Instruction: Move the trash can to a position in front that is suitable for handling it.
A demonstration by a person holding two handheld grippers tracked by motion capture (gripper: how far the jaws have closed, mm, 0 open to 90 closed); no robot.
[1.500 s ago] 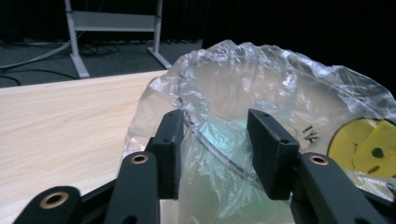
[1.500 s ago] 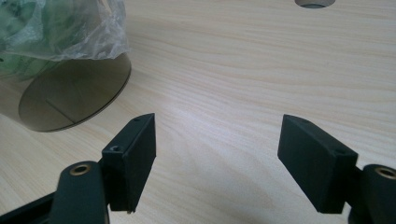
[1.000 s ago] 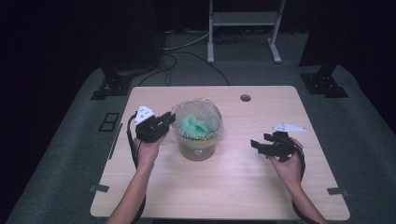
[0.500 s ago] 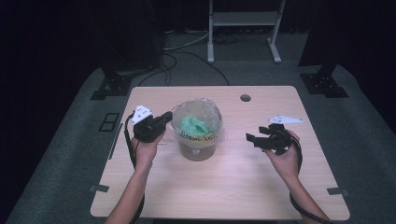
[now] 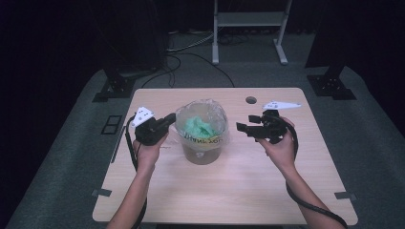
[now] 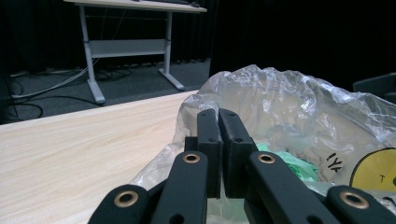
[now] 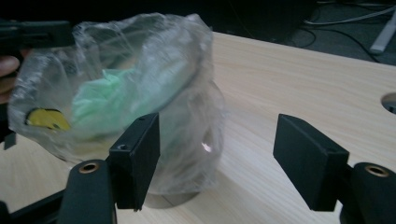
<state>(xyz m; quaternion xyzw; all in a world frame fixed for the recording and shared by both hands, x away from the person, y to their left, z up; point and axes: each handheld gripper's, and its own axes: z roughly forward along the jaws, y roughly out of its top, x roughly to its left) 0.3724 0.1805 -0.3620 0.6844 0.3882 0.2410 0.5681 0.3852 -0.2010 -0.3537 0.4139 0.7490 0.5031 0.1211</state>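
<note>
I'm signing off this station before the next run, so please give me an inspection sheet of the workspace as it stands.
Surface: wooden table, round hole near the far edge.
Job's things: bucket lined with a clear plastic bag, green waste inside.
Clutter: nothing seen.
Grippers: left claw shut, at the bag's rim; whether it pinches film cannot be told. Right claw open, nothing between its jaws, apart from the bag.
Cables: one trails from each claw; more on the floor behind.
Surroundings: dark room, white desk frame behind.

A pale wooden table (image 5: 229, 191) stands on grey carpet (image 5: 62, 162) before dark curtains (image 5: 57, 33).
</note>
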